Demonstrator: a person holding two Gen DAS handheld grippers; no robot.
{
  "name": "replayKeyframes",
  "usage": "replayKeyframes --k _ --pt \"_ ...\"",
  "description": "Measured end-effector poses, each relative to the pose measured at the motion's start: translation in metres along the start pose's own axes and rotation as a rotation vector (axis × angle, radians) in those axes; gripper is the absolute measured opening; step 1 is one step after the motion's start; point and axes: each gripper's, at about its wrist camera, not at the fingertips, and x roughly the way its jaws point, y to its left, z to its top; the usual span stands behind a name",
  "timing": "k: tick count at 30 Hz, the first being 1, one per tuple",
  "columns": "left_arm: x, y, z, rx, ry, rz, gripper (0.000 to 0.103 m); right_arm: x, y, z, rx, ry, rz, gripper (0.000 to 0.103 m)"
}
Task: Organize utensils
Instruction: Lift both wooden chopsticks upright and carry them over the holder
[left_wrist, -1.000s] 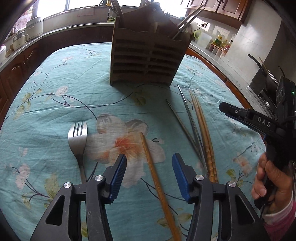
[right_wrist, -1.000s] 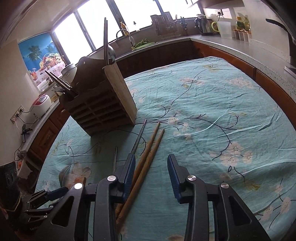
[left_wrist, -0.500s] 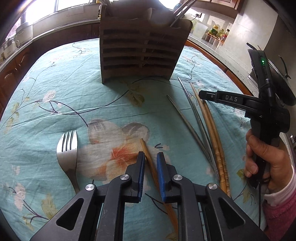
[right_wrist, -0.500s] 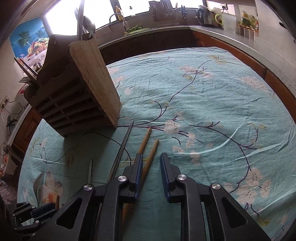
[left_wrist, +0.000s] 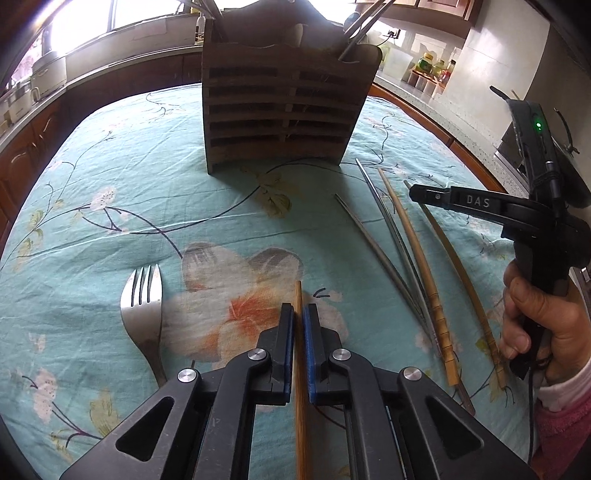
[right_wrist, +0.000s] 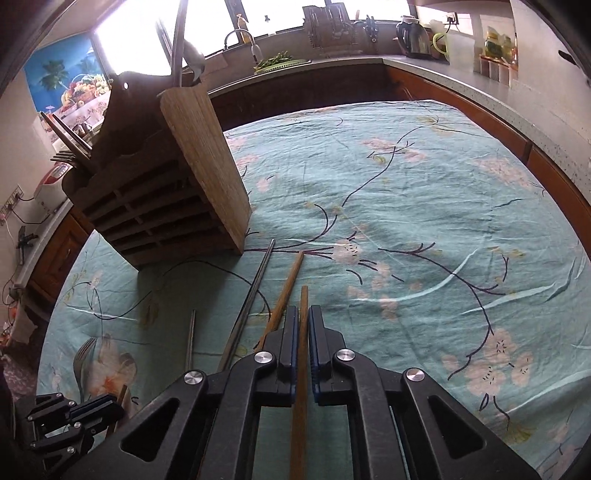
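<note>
In the left wrist view my left gripper (left_wrist: 298, 308) is closing, its blue pads pressing on a wooden chopstick (left_wrist: 297, 291) that lies on the cloth. A steel fork (left_wrist: 142, 306) lies just left of it. In the right wrist view my right gripper (right_wrist: 303, 314) is closing too, pads pressed on a bamboo chopstick (right_wrist: 304, 295). Its twin (right_wrist: 286, 291) and a metal chopstick (right_wrist: 255, 291) lie to the left. The slatted wooden utensil holder (left_wrist: 284, 110) stands upright beyond, with utensils sticking out of it.
A floral teal tablecloth (right_wrist: 424, 206) covers the round table. In the left wrist view a hand (left_wrist: 535, 325) holds the right gripper over a pair of metal chopsticks (left_wrist: 373, 251). Kitchen counters with jars and appliances ring the table.
Both grippers went from wide open to shut, each closing on a chopstick. The left one shifted over its wooden chopstick; the right one moved forward along its bamboo chopstick.
</note>
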Motion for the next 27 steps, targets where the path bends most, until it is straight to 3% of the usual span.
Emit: replayKeyframes --k 13,27 --pt "-0.080 0.008 0.003 -0.037 -0.169 -0.080 0.003 -0.087 0.013 0.005 0.003 -0.163 0.109 0.005" --pt "-0.170 0.019 -0.019 -0.040 -0.359 -0.154 0.003 -0.168 0.041 0.009 -0.050 -0.350 0.181 0.005"
